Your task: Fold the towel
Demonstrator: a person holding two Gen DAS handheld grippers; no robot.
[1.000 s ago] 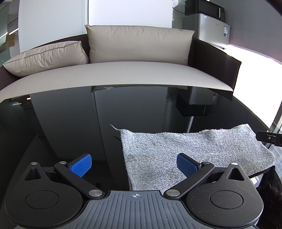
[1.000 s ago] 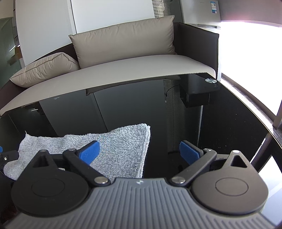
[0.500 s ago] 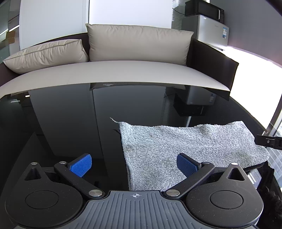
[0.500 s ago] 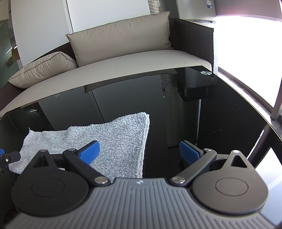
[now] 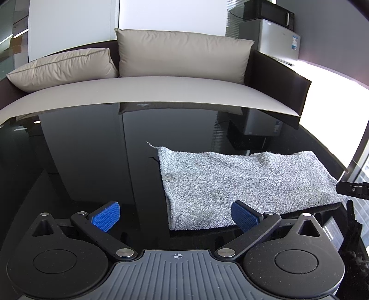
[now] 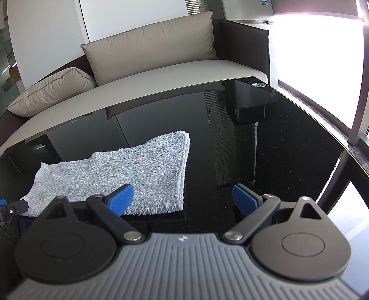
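Observation:
A grey terry towel point(image 5: 244, 182) lies folded flat on the glossy black table point(image 5: 92, 161). It also shows in the right wrist view point(image 6: 129, 170). My left gripper point(image 5: 175, 215) is open and empty, held just short of the towel's near left corner. My right gripper point(image 6: 184, 198) is open and empty, held just short of the towel's near right corner. Its left blue pad point(image 6: 122, 199) overlaps the towel's near edge in view. Part of the right gripper shows at the right edge of the left wrist view point(image 5: 352, 189).
A beige sofa point(image 5: 147, 90) with two cushions point(image 5: 182, 55) runs behind the table's far edge. A fridge with a microwave point(image 5: 269, 13) stands at the back right. A small round metal disc point(image 6: 259, 84) sits near the table's far right corner.
Both grippers have pulled back and risen a little from the towel. The towel sits farther from the fingers and lies still. Both stay open.

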